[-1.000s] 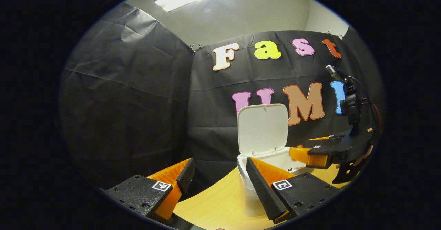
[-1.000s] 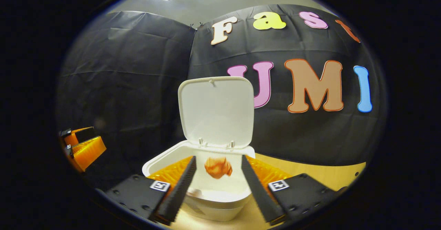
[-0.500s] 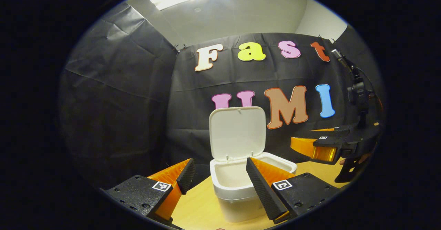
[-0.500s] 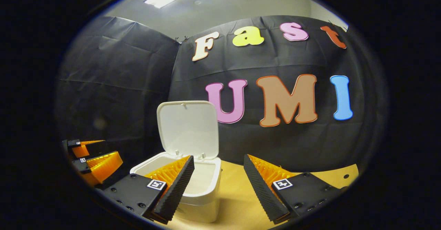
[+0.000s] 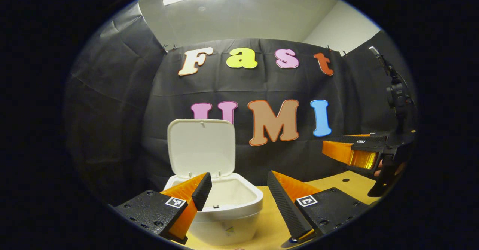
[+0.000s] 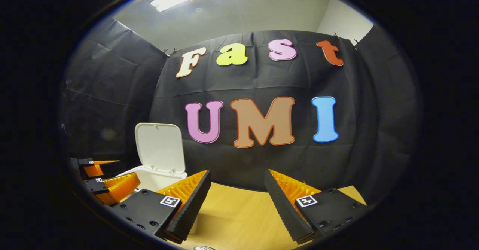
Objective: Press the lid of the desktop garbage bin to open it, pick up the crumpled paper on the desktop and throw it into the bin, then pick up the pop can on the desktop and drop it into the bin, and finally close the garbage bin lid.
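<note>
Both grippers stand spread with nothing between the fingers. Left gripper [image 5: 236, 194], at the bottom of the left gripper view, has its left finger in front of the bin [image 5: 224, 212], lower left of centre. Right gripper [image 6: 236, 194], at the bottom of the right gripper view, points at bare desk [image 6: 239, 220]; the bin sits at its lower left.

Task status:
1. The lid [image 5: 201, 148] stands upright behind the bin, so the opening step is judged done.
2. No paper is seen on the desk or in the visible part of the bin's inside; whether it is already dropped in cannot be told.
3. The can is not located; its pickup is judged to remain.
4. Closing the lid remains.

Clearance: the right gripper appears at the right edge of the left gripper view, well apart from the bin. The desk's far edge meets the black cloth wall [image 6: 112, 93] close behind the bin, leaving little room beyond the lid. Open desk lies lower centre.
</note>
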Tool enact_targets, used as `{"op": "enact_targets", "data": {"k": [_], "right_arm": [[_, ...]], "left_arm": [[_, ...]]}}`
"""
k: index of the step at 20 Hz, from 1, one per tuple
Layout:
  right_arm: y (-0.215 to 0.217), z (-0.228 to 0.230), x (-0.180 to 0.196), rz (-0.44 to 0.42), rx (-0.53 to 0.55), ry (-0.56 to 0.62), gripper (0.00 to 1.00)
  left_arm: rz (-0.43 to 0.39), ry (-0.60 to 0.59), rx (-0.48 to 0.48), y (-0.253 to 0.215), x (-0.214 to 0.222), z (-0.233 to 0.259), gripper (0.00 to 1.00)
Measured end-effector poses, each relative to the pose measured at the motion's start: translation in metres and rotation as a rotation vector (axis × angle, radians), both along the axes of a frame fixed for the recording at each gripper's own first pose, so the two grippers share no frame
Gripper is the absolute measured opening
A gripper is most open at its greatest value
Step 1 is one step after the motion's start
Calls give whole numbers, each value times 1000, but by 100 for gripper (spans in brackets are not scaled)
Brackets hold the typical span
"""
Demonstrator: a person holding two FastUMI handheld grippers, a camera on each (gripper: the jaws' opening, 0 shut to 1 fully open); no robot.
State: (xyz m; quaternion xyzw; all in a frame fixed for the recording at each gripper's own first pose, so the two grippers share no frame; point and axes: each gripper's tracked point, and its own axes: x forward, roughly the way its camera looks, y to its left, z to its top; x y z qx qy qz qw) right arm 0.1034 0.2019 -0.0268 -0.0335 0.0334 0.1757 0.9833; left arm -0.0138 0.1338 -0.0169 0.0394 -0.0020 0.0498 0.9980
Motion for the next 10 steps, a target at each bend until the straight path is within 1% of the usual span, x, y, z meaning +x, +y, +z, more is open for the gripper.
{"op": "enact_targets", "data": {"k": [1, 2, 4, 5, 6, 7, 10], "right_arm": [[-16, 2, -1, -28, 0, -3, 98], [-31, 3, -2, -54, 3, -6, 96], [-59, 6, -5, -104, 9, -9, 96], [-73, 7, -8, -126, 12, -9, 96], [-85, 9, -12, -146, 14, -12, 98], [-97, 10, -14, -167, 15, -13, 96], [-131, 9, -24, -221, 14, -8, 96]], "left_arm": [[-24, 4, -4, -12, 4, -1, 91], [-48, 8, -8, -24, 8, -3, 91], [-91, 17, -18, -46, 15, -7, 91], [-110, 24, -24, -56, 17, -9, 91], [-129, 33, -33, -66, 19, -14, 91], [-147, 45, -45, -75, 23, -19, 91], [-170, 95, -74, -94, 26, -39, 91]]}}
